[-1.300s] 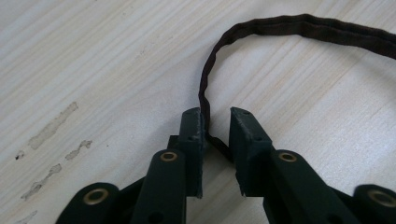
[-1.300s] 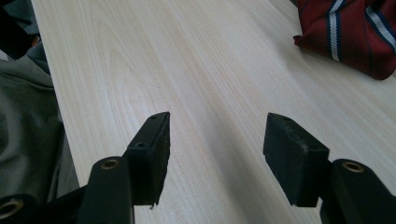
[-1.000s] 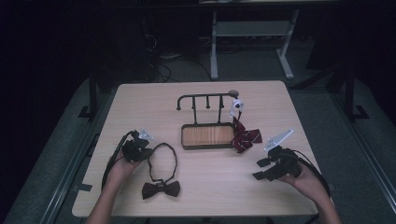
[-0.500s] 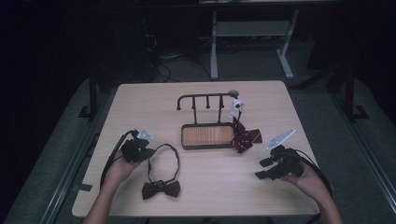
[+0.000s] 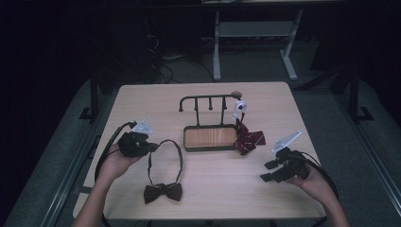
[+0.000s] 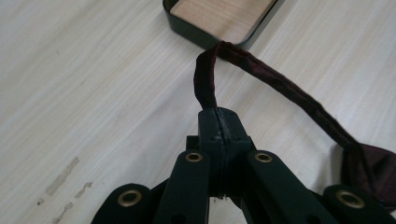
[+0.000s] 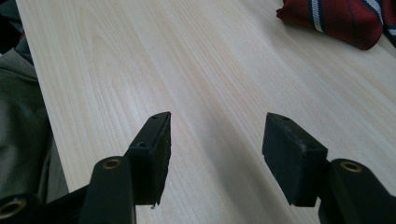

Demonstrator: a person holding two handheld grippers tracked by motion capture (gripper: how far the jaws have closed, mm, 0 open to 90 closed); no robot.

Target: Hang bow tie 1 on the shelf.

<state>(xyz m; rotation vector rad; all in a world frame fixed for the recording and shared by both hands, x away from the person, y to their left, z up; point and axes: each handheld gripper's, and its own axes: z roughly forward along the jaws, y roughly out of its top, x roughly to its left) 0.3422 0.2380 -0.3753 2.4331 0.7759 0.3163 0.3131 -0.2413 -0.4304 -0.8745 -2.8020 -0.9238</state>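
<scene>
One striped maroon bow tie (image 5: 247,138) already hangs from the black metal hook rack (image 5: 208,101), while the left gripper (image 6: 219,122) clamps the dark brown bow tie's strap (image 6: 261,74), not yet hung, and the right gripper (image 7: 215,149) waits with jaws apart near the table's right edge.

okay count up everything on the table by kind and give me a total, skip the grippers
Bow ties: 2, a dark brown bow tie with neck strap and a red striped bow tie
Black metal hook racks with a wooden base: 1
Total: 3
</scene>
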